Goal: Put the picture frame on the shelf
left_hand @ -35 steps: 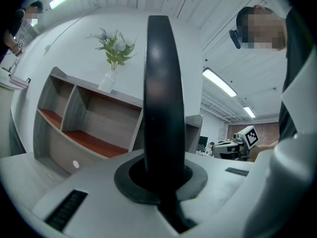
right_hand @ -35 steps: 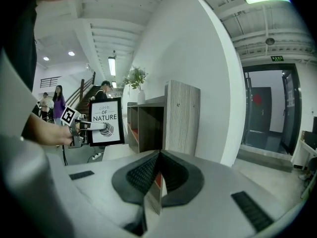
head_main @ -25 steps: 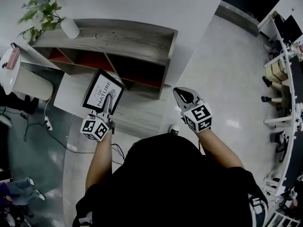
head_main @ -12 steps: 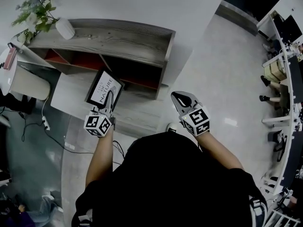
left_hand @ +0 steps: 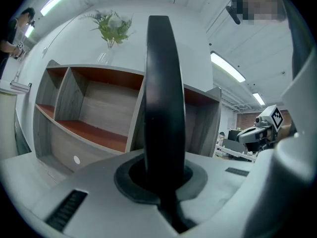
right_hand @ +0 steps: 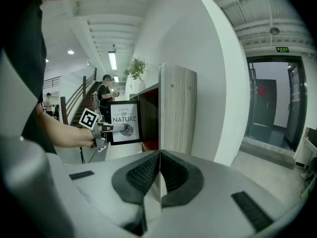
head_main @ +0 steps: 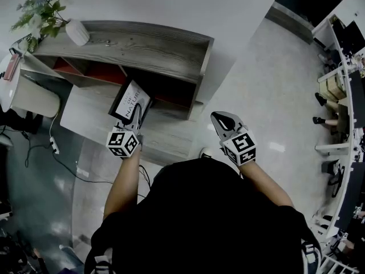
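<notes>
Seen from above, a person in a dark top stood facing a low grey wooden shelf (head_main: 142,44) with open compartments lined in red, set against a white wall. The left gripper (head_main: 134,119), reaching forward from a bare forearm, had its jaws pinched on the lower edge of the picture frame (head_main: 130,101). The frame was a black one around a white print reading "LOVE OF NATURE". It was held upright in the air just in front of the shelf's open front, before a compartment toward the shelf's right end and not resting on any board. In the left gripper view the frame (left_hand: 165,108) showed edge-on as a dark vertical band rising from between the closed jaws, with the shelf's compartments (left_hand: 89,108) behind it. The right gripper (head_main: 219,117) hung apart to the right, off the shelf's right end, with its jaws pressed together on nothing. Its own view showed the two jaws meeting in a straight line, with the shelf's striped side panel (right_hand: 176,108) beyond and the frame's printed face (right_hand: 125,122) to the left. A white vase of green plants (head_main: 43,10) stood on the left end of the shelf top. A second person (right_hand: 106,93) stood in the background near a staircase.
</notes>
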`<state>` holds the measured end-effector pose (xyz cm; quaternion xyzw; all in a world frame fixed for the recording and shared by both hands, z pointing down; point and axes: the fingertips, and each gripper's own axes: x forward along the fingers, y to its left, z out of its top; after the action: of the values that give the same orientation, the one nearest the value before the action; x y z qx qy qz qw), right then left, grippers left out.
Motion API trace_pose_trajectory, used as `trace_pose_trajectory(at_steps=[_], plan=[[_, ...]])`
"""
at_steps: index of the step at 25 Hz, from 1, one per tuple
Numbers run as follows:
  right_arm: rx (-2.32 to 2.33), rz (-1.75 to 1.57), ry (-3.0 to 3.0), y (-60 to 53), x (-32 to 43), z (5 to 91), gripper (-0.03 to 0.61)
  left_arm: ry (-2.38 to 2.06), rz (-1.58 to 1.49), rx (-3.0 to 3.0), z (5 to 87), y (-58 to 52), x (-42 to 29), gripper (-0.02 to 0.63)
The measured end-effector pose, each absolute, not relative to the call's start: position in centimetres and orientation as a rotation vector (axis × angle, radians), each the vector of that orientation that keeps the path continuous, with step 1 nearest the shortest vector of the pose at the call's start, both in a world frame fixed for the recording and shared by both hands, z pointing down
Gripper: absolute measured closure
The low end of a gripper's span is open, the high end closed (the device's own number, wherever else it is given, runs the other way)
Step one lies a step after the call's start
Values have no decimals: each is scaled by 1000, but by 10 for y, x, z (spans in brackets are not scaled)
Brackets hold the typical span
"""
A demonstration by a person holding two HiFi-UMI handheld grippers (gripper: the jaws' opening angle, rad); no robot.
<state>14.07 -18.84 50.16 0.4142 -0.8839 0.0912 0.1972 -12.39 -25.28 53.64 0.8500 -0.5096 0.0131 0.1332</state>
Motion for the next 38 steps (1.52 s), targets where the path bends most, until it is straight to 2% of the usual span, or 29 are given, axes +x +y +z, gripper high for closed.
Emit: trace_pose_trajectory(at_steps=[38], plan=[[1134,290,-2447,-209,140,519,565,-1528,70,2385,574,-320,-114,586]])
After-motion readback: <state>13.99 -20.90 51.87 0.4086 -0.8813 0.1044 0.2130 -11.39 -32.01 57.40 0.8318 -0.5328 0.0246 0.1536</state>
